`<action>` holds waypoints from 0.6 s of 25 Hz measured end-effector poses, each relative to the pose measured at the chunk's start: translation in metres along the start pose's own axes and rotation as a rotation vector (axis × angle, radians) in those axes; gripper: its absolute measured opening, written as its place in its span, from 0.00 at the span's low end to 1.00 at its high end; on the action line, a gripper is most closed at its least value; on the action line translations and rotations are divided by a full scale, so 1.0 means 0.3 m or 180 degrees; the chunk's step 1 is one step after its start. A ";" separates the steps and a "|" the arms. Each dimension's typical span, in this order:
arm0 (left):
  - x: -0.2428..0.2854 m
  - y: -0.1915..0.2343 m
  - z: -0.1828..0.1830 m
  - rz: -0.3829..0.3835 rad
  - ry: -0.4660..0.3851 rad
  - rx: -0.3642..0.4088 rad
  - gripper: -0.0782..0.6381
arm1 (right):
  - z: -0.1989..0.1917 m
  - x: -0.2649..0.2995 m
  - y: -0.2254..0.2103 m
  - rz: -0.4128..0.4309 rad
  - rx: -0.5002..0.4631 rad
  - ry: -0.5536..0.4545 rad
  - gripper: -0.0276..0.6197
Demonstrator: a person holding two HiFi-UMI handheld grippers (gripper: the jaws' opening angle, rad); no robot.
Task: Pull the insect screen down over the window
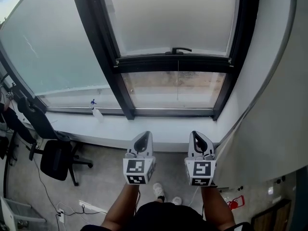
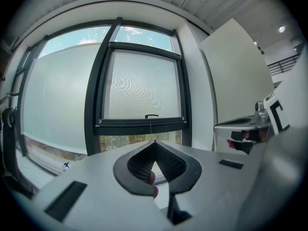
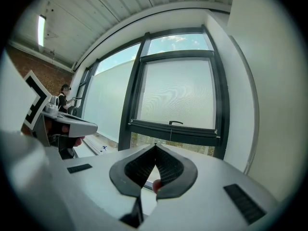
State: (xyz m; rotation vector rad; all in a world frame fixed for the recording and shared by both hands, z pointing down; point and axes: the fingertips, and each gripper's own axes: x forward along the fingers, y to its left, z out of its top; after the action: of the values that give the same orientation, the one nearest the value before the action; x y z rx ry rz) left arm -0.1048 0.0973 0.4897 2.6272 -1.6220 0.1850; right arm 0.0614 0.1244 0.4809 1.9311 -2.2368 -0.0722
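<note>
Head view: the insect screen (image 1: 173, 18) covers most of the right-hand window (image 1: 103, 42). Its dark bottom bar (image 1: 144, 63) carries a small black handle (image 1: 181, 50) and stands above an uncovered strip of glass (image 1: 154, 88). A thin cord (image 1: 178, 83) hangs from the bar across that strip. The left tongs (image 1: 143, 137) and the right tongs (image 1: 198, 137) are held side by side, low in front of the white sill (image 1: 125, 128) and well apart from the handle. A spray bottle (image 1: 96, 110) sits on the sill to the left, and an office chair (image 1: 54, 158) stands on the floor below it.

Left gripper view: the left tongs (image 2: 154, 142) are clenched, tips meeting with nothing between them; a fingertip (image 2: 152, 179) shows through the opening behind. The screen (image 2: 144, 85) fills the pane straight ahead, with the handle (image 2: 151, 115) just above the tips in the picture. The right tongs (image 2: 240, 131) show at the right edge.

Right gripper view: the right tongs (image 3: 155, 146) are likewise clenched on nothing. The screen (image 3: 178, 97) and its handle (image 3: 175, 122) lie ahead, and the left tongs (image 3: 67, 125) appear at the left
</note>
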 end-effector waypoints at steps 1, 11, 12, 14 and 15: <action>-0.008 -0.008 -0.004 0.0004 0.0004 0.0004 0.11 | 0.001 -0.006 0.004 0.0020 0.0017 -0.0003 0.05; -0.054 -0.045 -0.025 0.0010 0.0021 0.0036 0.11 | -0.005 -0.044 0.019 0.0020 0.0052 -0.0102 0.05; -0.056 -0.044 -0.025 0.0017 0.0010 0.0036 0.11 | -0.005 -0.044 0.022 0.0033 0.0062 -0.0100 0.05; -0.057 -0.043 -0.016 0.0033 -0.0027 0.0043 0.11 | -0.003 -0.041 0.026 0.0048 0.0083 -0.0094 0.05; -0.057 -0.043 -0.009 0.0033 -0.0045 0.0049 0.11 | -0.003 -0.039 0.027 0.0053 0.0087 -0.0096 0.05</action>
State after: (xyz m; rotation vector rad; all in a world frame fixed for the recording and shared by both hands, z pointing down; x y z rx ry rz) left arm -0.1010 0.1185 0.4905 2.6378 -1.6456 0.1804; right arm 0.0551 0.1372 0.4817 1.9376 -2.2842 -0.0694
